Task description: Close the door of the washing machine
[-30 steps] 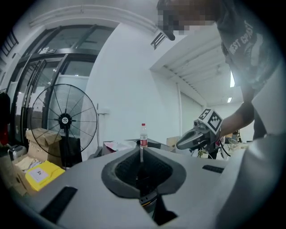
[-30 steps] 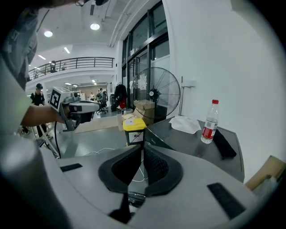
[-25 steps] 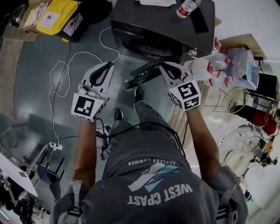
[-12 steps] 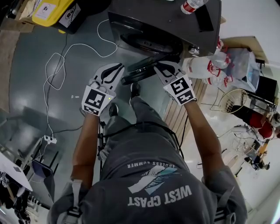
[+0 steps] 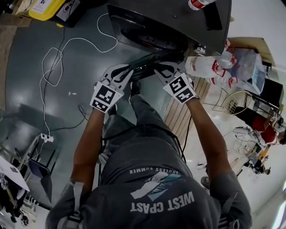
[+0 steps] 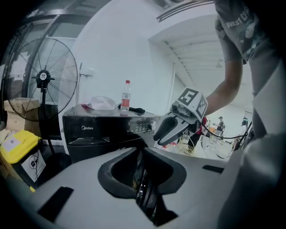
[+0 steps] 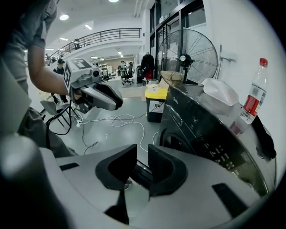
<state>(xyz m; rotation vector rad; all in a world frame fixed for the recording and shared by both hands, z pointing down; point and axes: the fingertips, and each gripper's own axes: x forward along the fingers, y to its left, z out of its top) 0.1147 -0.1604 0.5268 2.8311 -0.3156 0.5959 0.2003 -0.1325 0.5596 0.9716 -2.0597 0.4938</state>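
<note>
Washer door (image 5: 147, 68) open at 12 o'clock; left gripper (image 5: 123, 76) clenched empty, right gripper (image 5: 161, 70) jaws just opening, door edge between, ungripped; push remains.

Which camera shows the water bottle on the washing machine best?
Right gripper view: the water bottle stands whole and near, red cap and label clear. Left gripper view shows it small, far off; head view crops it at the top edge.

Grey glossy floor (image 5: 27, 89) spreads out left of the left jaws. Beyond the right jaws a white cable (image 7: 120, 117) loops across it. A big fan (image 7: 187, 58) and a yellow bin (image 7: 156, 95) stand by tall windows (image 7: 178, 13). Ceiling lights (image 7: 64, 17) glow above a railed balcony (image 7: 103, 33).
</note>
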